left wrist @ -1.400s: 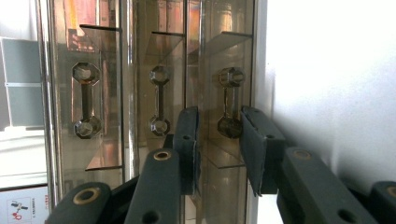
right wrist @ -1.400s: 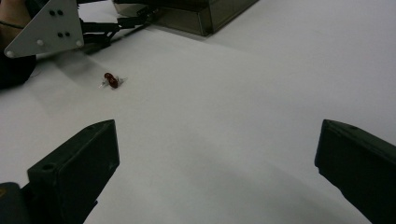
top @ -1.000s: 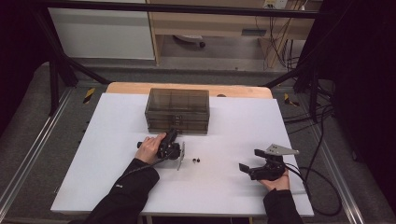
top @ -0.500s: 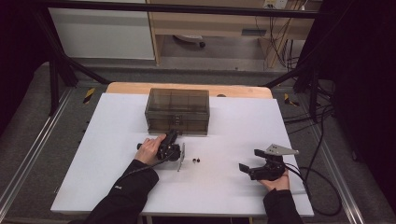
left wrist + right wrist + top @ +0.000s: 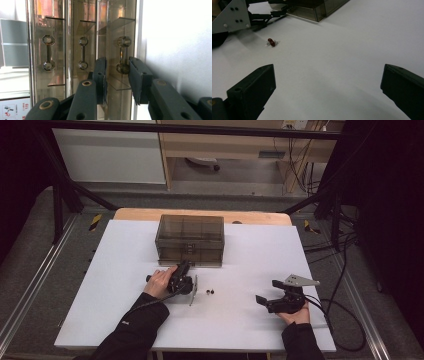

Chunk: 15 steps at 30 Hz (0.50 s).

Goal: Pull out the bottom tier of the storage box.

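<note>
Your left gripper (image 5: 117, 68) sits at the front of the smoky drawer box (image 5: 190, 240), which stands at upper centre of the high view on the white table (image 5: 100, 285). Its fingers (image 5: 100, 75) bracket the drawer handle (image 5: 123, 55) closely; contact is unclear. Your right gripper (image 5: 268, 291), lower right, rests with fingers wide apart. Two small dark red beads (image 5: 271, 42) lie between the grippers
</note>
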Motion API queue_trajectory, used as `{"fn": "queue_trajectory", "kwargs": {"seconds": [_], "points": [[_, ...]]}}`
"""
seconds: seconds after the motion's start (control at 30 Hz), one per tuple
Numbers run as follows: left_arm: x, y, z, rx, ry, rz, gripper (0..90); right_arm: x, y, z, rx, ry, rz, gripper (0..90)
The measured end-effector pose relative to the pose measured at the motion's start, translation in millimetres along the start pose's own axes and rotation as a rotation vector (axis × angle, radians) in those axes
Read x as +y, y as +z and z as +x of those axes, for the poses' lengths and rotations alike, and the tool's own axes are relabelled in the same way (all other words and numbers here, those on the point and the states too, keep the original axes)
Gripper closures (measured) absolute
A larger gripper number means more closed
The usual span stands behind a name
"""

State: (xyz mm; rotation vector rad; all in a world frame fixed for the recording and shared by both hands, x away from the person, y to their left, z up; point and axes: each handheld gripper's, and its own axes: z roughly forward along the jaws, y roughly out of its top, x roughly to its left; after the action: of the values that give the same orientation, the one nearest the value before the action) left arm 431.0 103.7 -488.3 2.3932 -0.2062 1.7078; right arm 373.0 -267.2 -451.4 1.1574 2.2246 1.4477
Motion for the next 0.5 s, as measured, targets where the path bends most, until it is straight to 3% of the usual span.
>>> {"fn": "queue_trajectory", "kwargs": {"seconds": [0.5], "points": [[1.2, -5.5, -3.6, 0.011, 0.003, -0.005, 68.2, -0.1, 0.3, 0.2, 0.001, 0.001, 0.002, 0.6]]}}
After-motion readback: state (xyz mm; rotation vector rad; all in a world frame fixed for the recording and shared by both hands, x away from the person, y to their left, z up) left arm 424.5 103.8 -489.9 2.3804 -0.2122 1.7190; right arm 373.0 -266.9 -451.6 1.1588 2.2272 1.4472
